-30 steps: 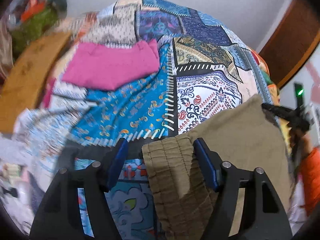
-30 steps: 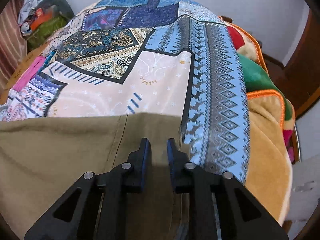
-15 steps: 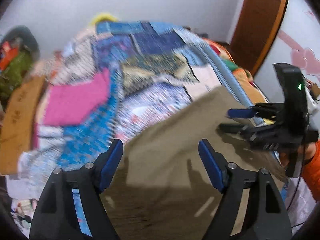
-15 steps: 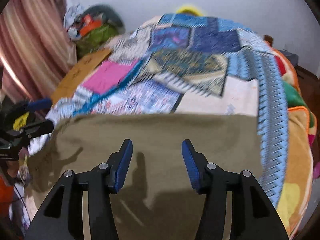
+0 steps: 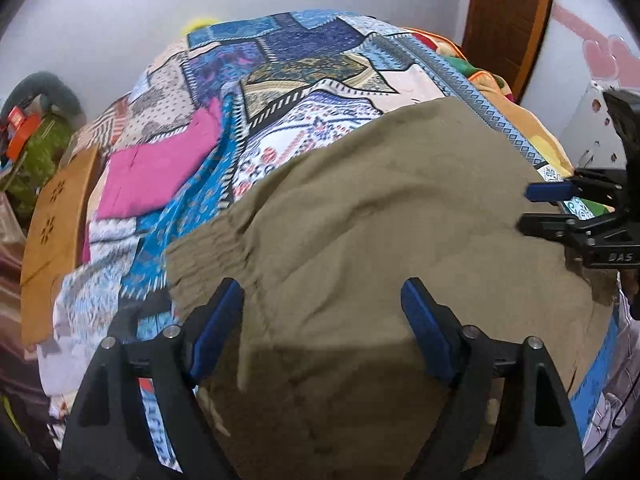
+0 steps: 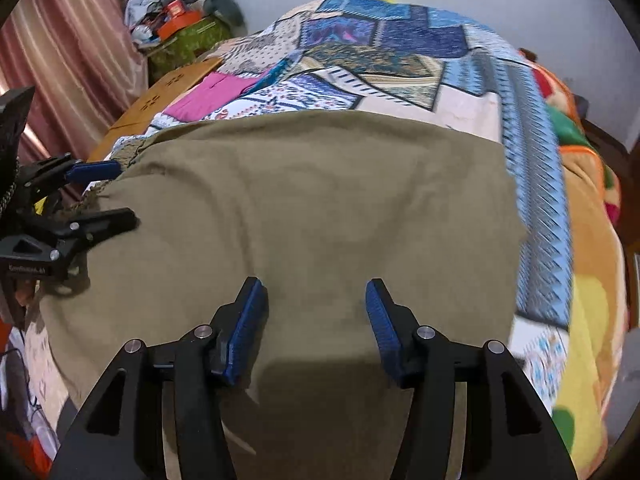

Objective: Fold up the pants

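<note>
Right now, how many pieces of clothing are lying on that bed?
2: olive pants spread across the near end, and a folded pink garment farther back at the left edge. Others may be hidden.

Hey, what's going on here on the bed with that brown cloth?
A person is folding olive-brown pants on a bed covered by a patchwork bedspread, with handheld tongs in each hand. The pants lie spread flat, elastic waistband on the left tongs' side. Neither is gripping: the left tongs are opening above the fabric with nothing pinched, and the right tongs hover open over the other end. A folded pink garment lies farther up the bed.
</note>
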A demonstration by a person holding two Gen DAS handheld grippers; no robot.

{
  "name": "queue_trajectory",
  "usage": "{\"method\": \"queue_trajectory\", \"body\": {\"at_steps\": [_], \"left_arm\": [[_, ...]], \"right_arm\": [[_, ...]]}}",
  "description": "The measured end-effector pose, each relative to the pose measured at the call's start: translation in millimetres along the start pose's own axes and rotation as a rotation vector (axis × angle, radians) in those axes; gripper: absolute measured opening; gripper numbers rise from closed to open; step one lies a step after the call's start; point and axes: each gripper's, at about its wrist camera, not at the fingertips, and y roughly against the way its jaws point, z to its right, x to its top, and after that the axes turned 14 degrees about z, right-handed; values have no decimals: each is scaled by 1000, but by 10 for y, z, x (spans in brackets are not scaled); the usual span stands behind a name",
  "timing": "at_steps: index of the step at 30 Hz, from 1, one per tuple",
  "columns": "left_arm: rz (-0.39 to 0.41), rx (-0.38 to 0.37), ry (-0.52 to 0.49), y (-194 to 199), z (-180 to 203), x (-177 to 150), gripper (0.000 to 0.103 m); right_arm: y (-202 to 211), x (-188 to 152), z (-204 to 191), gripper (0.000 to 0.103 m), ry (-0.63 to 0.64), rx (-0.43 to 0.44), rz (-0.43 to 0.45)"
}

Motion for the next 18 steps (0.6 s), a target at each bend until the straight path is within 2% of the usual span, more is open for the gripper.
{"method": "queue_trajectory", "body": {"at_steps": [3, 6, 10, 14, 18], "left_arm": [[6, 7, 37, 103, -73, -102, 87], [4, 47, 50, 224, -145, -220, 88], [5, 28, 134, 388, -296, -340, 88], [19, 25, 208, 513, -391, -444, 92], [33, 30, 232, 619, -386, -537, 92]], "right_arm": [[113, -96, 38, 50, -36, -20, 8], [226, -214, 51, 51, -39, -49, 10], [382, -371, 75, 62, -27, -108, 25], [494, -492, 113, 64, -36, -138, 18], [595, -592, 138, 64, -34, -173, 23]]}}
